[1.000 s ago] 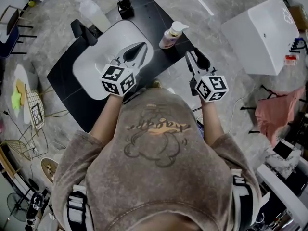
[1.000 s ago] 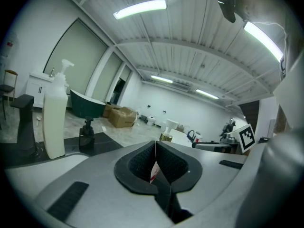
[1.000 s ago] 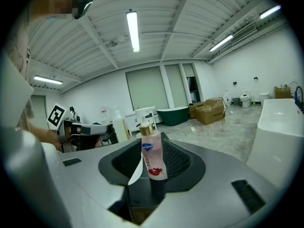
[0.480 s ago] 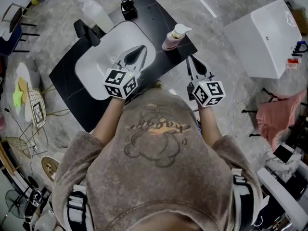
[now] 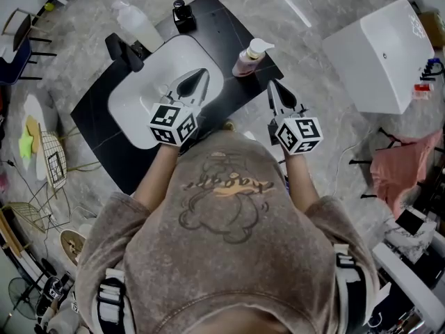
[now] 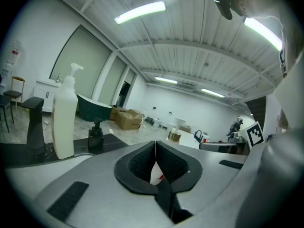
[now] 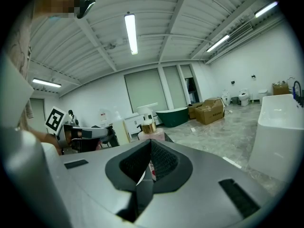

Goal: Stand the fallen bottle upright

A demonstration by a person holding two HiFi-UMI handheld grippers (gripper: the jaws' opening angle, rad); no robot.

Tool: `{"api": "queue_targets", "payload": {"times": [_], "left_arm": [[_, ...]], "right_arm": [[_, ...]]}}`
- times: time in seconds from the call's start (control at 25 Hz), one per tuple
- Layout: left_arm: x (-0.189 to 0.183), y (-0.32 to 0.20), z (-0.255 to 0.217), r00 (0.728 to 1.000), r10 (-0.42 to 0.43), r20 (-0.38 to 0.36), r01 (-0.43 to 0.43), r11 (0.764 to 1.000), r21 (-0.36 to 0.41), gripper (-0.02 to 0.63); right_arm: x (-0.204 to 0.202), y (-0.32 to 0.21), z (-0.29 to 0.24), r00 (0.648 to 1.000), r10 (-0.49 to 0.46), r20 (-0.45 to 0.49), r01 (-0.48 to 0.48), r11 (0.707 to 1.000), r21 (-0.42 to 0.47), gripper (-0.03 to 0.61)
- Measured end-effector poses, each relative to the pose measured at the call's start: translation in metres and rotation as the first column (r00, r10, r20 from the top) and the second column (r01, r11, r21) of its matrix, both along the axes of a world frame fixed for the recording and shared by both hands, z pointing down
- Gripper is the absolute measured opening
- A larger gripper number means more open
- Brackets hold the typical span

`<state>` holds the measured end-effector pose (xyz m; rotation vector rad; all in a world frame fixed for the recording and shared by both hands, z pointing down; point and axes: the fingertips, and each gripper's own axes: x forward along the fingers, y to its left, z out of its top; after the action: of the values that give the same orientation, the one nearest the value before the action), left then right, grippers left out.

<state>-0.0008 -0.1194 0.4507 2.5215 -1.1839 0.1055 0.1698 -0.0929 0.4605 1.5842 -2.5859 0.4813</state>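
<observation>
Head view: overhead, steeply down on the black counter (image 5: 94, 115). Gripper views — low and near-level across it; right shares the pink pump bottle (image 5: 248, 56) (image 7: 153, 136), left the white pump bottle (image 5: 136, 22) (image 6: 64, 122).

Pink bottle (image 5: 245, 62) with white pump (image 5: 259, 46), white basin (image 5: 138, 94), black countertop (image 5: 94, 120)

Glossy white basin (image 5: 138, 97), smooth black countertop (image 5: 106, 125), translucent pink plastic bottle (image 5: 245, 61).

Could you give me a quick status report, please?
Left gripper shut, empty; right gripper shut, empty. Bottle upright beside sink, not held. Nothing in the way.
</observation>
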Motion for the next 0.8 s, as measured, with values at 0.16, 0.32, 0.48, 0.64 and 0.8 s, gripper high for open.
{"api": "queue_targets", "payload": {"times": [0.16, 0.32, 0.48, 0.64, 0.8], "left_arm": [[0.0006, -0.0032, -0.0006, 1.0, -0.002, 0.001, 0.002, 1.0, -0.001, 0.02], [-0.0001, -0.004, 0.0003, 1.0, -0.003, 0.004, 0.003, 1.0, -0.004, 0.02], [-0.0009, -0.0047, 0.0019, 1.0, -0.005, 0.008, 0.005, 1.0, -0.006, 0.02], [-0.0003, -0.0058, 0.0007, 1.0, -0.005, 0.01, 0.005, 1.0, -0.004, 0.02], [-0.0004, -0.0047, 0.0019, 1.0, -0.005, 0.012, 0.005, 1.0, -0.004, 0.02]], "right_arm": [[-0.0002, -0.0026, 0.0009, 1.0, 0.0, 0.005, 0.0, 1.0, -0.007, 0.002], [-0.0001, -0.004, 0.001, 1.0, -0.007, 0.008, 0.007, 1.0, -0.008, 0.002], [-0.0008, -0.0052, 0.0024, 1.0, -0.015, 0.003, 0.015, 1.0, -0.009, 0.002], [-0.0008, -0.0065, 0.0024, 1.0, -0.02, 0.0, 0.02, 1.0, -0.011, 0.002], [0.0001, -0.0061, 0.0034, 1.0, -0.017, 0.005, 0.017, 1.0, -0.011, 0.002]]}}
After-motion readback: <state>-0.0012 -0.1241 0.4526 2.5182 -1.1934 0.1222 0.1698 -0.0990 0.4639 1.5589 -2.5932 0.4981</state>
